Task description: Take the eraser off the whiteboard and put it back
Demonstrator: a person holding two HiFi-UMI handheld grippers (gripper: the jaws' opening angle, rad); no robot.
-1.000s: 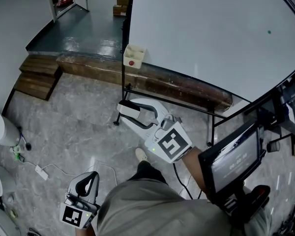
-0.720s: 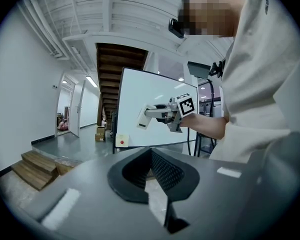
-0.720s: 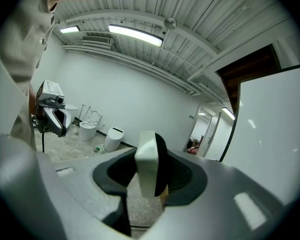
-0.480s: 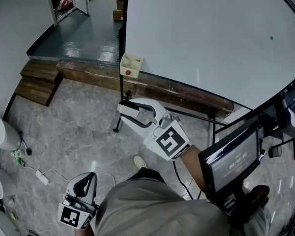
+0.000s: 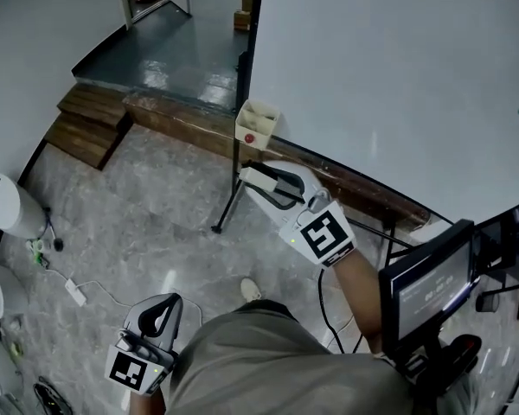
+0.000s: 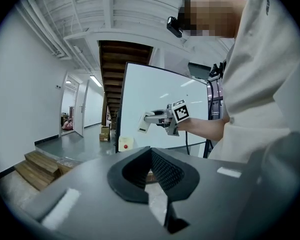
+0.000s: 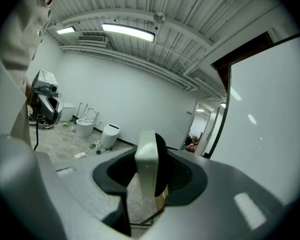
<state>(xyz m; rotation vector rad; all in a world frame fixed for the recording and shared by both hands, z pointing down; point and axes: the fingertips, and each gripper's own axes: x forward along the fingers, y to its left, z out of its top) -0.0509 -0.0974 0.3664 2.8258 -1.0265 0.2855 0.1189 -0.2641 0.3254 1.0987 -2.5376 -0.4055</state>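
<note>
The right claw (image 5: 264,182) grips a cream rectangular eraser with dark felt backing (image 7: 146,169), held edge-up between its black jaws, near the lower left corner of the glossy whiteboard (image 5: 398,76). A small cream box with a red dot (image 5: 255,124) sits at that corner. The left claw (image 5: 160,312), with mesh-textured pads, is closed and empty, well apart from the whiteboard.

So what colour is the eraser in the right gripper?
Off-white eraser, clearest in right gripper view.

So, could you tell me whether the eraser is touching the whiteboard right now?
Apart. In the right gripper view the eraser, held in the right gripper, stands clear of the whiteboard, with wall and doorway visible between them.
</note>
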